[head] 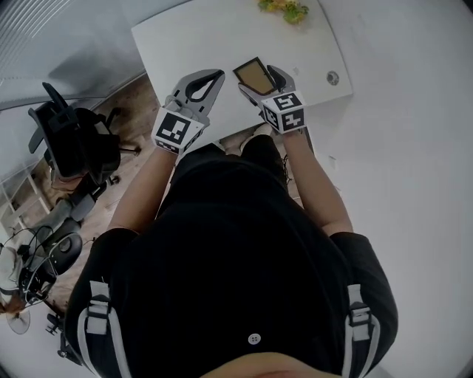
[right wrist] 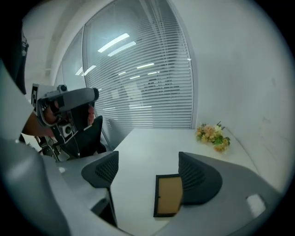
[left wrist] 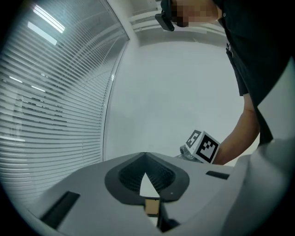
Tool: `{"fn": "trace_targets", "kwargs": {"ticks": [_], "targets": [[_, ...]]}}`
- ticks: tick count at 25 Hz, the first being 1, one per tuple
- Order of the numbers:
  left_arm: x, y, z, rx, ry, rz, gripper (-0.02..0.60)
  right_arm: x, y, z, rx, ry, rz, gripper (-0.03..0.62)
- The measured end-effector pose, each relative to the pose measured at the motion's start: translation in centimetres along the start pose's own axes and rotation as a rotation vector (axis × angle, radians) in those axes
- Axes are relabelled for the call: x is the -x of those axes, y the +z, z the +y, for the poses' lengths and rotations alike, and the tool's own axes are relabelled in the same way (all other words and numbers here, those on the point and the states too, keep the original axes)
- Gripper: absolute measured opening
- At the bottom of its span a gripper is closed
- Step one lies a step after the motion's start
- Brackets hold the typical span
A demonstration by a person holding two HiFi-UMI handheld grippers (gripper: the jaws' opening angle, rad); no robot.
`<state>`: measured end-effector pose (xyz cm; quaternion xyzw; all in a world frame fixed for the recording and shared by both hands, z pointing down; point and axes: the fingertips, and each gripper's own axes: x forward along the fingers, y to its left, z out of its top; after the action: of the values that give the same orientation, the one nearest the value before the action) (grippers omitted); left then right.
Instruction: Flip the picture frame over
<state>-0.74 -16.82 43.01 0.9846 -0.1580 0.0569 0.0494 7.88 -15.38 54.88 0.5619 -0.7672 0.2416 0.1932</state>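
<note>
While the picture frame (head: 253,73) lies flat on the white desk (head: 185,33) near its front edge, with a tan panel inside a dark border turned upward, the right tongs (head: 260,81) are set wide apart around it; in the right gripper view the frame (right wrist: 168,196) is seen between the jaws of those tongs (right wrist: 147,157), close against the right-hand one, which hides part of its edge, so that contact cannot be judged; a clear strip of desk is left between the frame and the other jaw. The left tongs (head: 216,76) are brought together at the tips, with nothing gripped, and are held just to the left of the frame over the front of the desk; in the left gripper view the tips (left wrist: 145,156) are seen meeting before a pale wall and window blinds (left wrist: 50,106). A small bunch of flowers (head: 284,9) is laid at the far edge of the desk, well apart from the frame; an office chair (head: 74,140) is seen on the floor to the left.
</note>
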Motion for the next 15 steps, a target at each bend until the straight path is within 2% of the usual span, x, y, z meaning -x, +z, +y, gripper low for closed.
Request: {"fn": "trace_targets", "kwargs": {"ticks": [4, 8, 15], "targets": [[-0.3, -1.3, 0.6, 0.015, 0.019, 0.01, 0.003, -2.5, -3.0, -0.7, -0.001, -0.015, 0.107, 0.415], [-1.1, -1.9, 1.7, 0.048, 0.049, -0.015, 0.003, -4.8, -5.2, -1.6, 0.022, -0.023, 0.206, 0.373], [-1.2, -5.2, 2.8, 0.11, 0.097, 0.004, 0.003, -8.0, -8.7, -2.2, 0.026, -0.022, 0.303, 0.349]]}}
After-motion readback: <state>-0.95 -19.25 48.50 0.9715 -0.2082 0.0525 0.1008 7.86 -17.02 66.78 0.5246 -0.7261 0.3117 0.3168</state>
